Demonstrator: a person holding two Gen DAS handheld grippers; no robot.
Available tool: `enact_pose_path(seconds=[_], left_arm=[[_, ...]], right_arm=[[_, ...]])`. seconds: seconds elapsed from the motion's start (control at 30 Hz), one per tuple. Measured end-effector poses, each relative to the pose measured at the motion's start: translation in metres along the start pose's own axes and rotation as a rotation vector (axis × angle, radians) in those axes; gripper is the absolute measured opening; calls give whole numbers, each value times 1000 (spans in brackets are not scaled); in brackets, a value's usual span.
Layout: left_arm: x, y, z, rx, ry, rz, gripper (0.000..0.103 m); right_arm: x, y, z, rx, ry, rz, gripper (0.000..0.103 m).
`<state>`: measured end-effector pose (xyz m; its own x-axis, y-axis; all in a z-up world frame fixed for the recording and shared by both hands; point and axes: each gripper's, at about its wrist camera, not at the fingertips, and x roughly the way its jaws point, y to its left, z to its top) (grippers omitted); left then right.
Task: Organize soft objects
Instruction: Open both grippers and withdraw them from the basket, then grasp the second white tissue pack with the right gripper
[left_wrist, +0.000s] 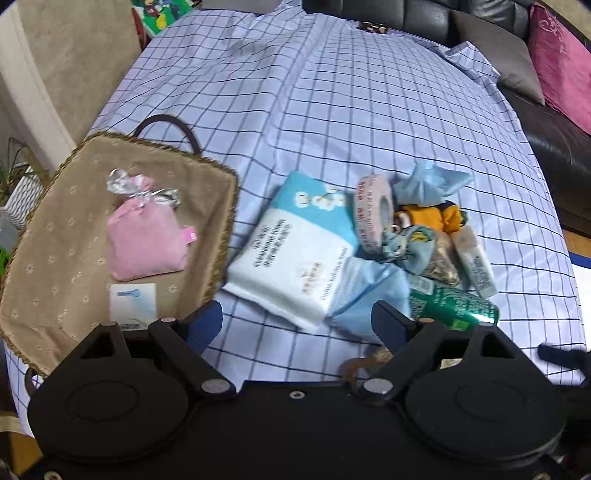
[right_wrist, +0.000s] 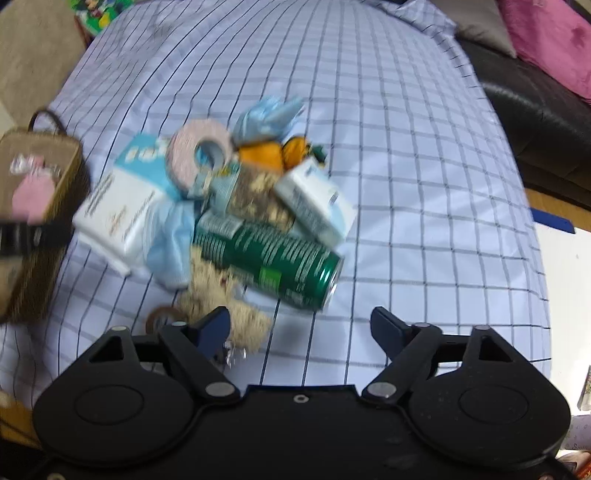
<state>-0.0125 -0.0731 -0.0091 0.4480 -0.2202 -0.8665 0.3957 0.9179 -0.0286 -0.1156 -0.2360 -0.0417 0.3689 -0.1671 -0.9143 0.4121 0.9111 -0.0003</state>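
Across a counter draped in a pale blue checked cloth (left_wrist: 369, 110), soft things sit heaped beside a lined basket (left_wrist: 221, 229).

On the cloth lie a white-and-blue tissue pack (left_wrist: 291, 254), a pink tape roll (left_wrist: 373, 210), light blue fabric (left_wrist: 365, 291), a green can (right_wrist: 273, 258) on its side, and a beige plush toy (right_wrist: 210, 284); a pink pouch (left_wrist: 144, 240) is already in the basket at the left edge. Behind stands a dark leather sofa (left_wrist: 546, 140) with a magenta cushion (left_wrist: 561, 62) and a grey one (left_wrist: 509, 51). Both tools hover over the pile: the left hand-held gripper (left_wrist: 295, 321) has its jaws apart and empty, the right hand-held gripper (right_wrist: 301, 325) likewise holds nothing, its left finger just beside the plush toy.
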Motion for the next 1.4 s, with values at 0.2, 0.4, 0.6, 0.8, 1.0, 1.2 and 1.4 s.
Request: enact_pose_path(seconds=[0.2, 0.4, 0.6, 0.8, 1.0, 1.2, 1.4], left_arm=[[3, -24, 3, 28, 8, -19, 85], [10, -31, 4, 32, 29, -21, 85], [12, -15, 4, -3, 38, -8, 85], [15, -2, 4, -17, 46, -4, 85], [11, -3, 3, -7, 37, -18, 85], [14, -6, 2, 12, 40, -13, 85], [19, -5, 0, 15, 55, -4, 85]], right_arm=[[11, 11, -17, -64, 29, 52, 72], [18, 23, -12, -71, 39, 93, 69], [8, 15, 15, 36, -31, 119, 67], [3, -45, 58, 345, -110, 113, 79], [44, -76, 82, 495, -42, 112, 79], [77, -82, 85, 567, 29, 163, 79], [107, -86, 80, 621, 82, 201, 75]])
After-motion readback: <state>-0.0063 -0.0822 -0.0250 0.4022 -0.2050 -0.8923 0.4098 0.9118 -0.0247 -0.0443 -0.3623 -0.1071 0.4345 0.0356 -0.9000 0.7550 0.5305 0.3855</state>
